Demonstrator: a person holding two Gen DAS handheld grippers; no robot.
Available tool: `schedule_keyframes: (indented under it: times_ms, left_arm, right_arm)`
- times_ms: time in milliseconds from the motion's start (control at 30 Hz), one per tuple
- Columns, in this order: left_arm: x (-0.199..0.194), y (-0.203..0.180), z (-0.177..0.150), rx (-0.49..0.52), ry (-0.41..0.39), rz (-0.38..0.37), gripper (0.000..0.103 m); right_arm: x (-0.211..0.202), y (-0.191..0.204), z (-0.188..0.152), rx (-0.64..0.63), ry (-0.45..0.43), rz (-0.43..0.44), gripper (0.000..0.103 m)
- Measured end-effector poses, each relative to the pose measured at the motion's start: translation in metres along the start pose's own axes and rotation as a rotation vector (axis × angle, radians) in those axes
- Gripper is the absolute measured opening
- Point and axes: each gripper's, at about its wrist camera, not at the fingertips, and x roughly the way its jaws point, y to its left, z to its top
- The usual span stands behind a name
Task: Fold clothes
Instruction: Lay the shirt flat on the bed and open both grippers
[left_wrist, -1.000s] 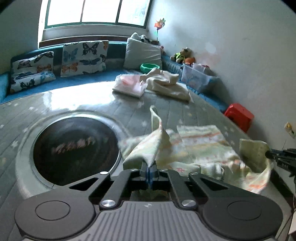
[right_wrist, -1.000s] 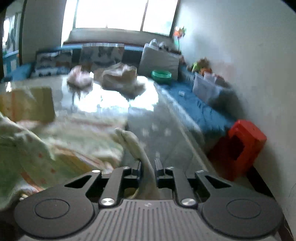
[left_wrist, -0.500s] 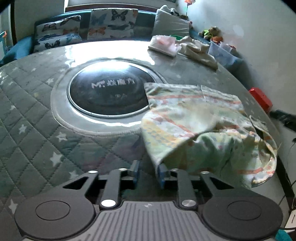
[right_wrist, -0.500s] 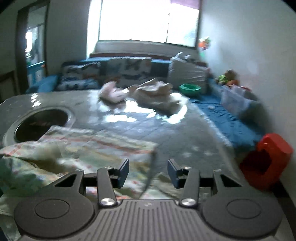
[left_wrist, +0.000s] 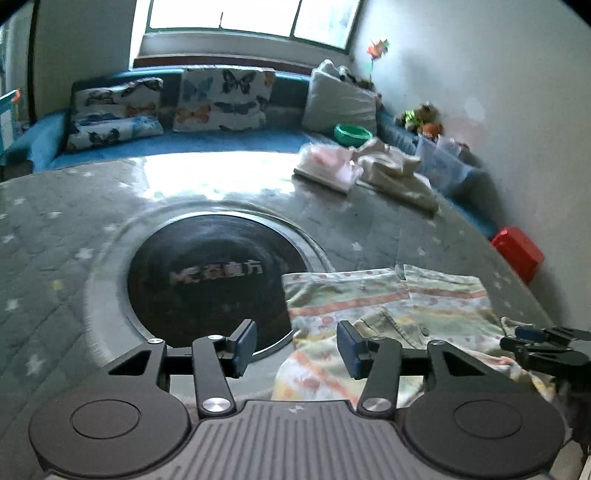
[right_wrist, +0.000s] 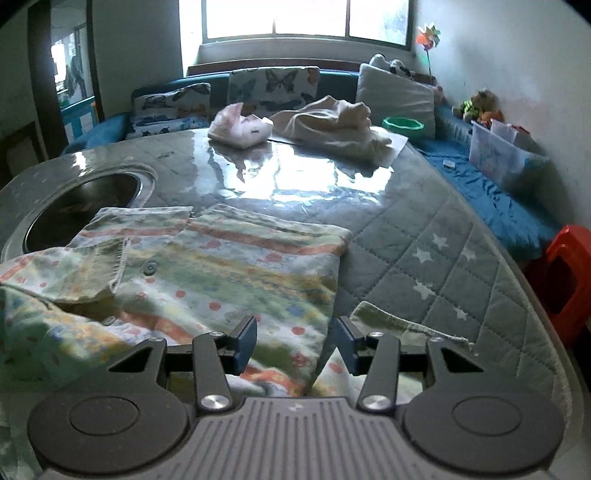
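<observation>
The patterned garment (right_wrist: 229, 266), striped and dotted in pastel colours, lies partly spread on the quilted, star-printed table (right_wrist: 436, 236), its far half flat and its near half rumpled, with a loose flap turned over on its left part. We judge its long axis to run roughly left to right across both views, so that each side edge falls to one hand. In the right wrist view, the right gripper (right_wrist: 293, 341) hovers over the garment's near right edge, jaws spread and holding nothing, with a narrow cuff-like strip (right_wrist: 402, 321) just beside its right finger. In the left wrist view, the left gripper (left_wrist: 297, 341) is likewise spread and empty, over the garment's near left corner, where the cloth overlaps the dark round inset (left_wrist: 210, 277) of the table. The right gripper appears at that view's right margin, over the opposite side. A pink bundle (right_wrist: 240, 127) and a cream garment (right_wrist: 332, 122) lie well apart, at the table's far side. We judge each gripper nearest its own edge.
</observation>
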Motion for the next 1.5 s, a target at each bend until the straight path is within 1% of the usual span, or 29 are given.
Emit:
schedule_keyframes:
  times_ms: [100,200,367,500,533,567,633,733,833,967,1200,1333,1500]
  left_arm:
    - [0.041,-0.005,0.003,0.021,0.059,0.025,0.050]
    - [0.072,-0.008,0.000,0.026,0.111,0.039,0.050]
    - [0.094,-0.013,-0.005,0.053,0.141,0.043,0.049]
    - [0.106,-0.014,-0.006,0.055,0.153,0.035,0.038]
    - [0.108,-0.015,-0.006,0.061,0.151,0.034,0.032]
    - [0.108,-0.017,-0.006,0.070,0.147,0.031,0.028]
    - [0.109,-0.019,-0.007,0.084,0.143,0.023,0.011]
    - [0.110,-0.018,-0.008,0.085,0.131,0.021,0.006]
    - [0.108,-0.017,-0.008,0.078,0.104,0.039,0.002]
    - [0.105,-0.009,-0.004,0.071,0.076,0.087,0.002]
    - [0.103,0.021,0.006,0.029,0.050,0.154,0.001]
    - [0.102,0.042,0.015,0.020,0.027,0.212,0.001]
    - [0.104,0.075,0.029,-0.017,0.011,0.280,0.001]
  right_arm:
    - [0.005,0.000,0.000,-0.005,0.016,-0.005,0.048]
    - [0.006,0.002,-0.002,-0.018,0.035,-0.002,0.052]
    - [0.004,0.004,-0.007,-0.033,0.057,0.004,0.054]
    - [0.004,0.005,-0.010,-0.041,0.074,0.006,0.056]
    - [0.005,0.005,-0.010,-0.042,0.076,0.005,0.057]
    - [0.005,0.006,-0.010,-0.043,0.077,0.006,0.057]
    - [0.006,0.006,-0.010,-0.045,0.079,0.006,0.058]
    - [0.009,0.009,-0.009,-0.047,0.081,0.007,0.059]
    - [0.011,0.013,-0.007,-0.058,0.082,0.012,0.061]
    - [0.017,0.022,-0.003,-0.078,0.079,0.028,0.062]
    - [0.043,0.051,0.021,-0.106,0.074,0.086,0.064]
    - [0.063,0.073,0.038,-0.134,0.068,0.113,0.067]
    - [0.088,0.104,0.060,-0.171,0.062,0.151,0.068]
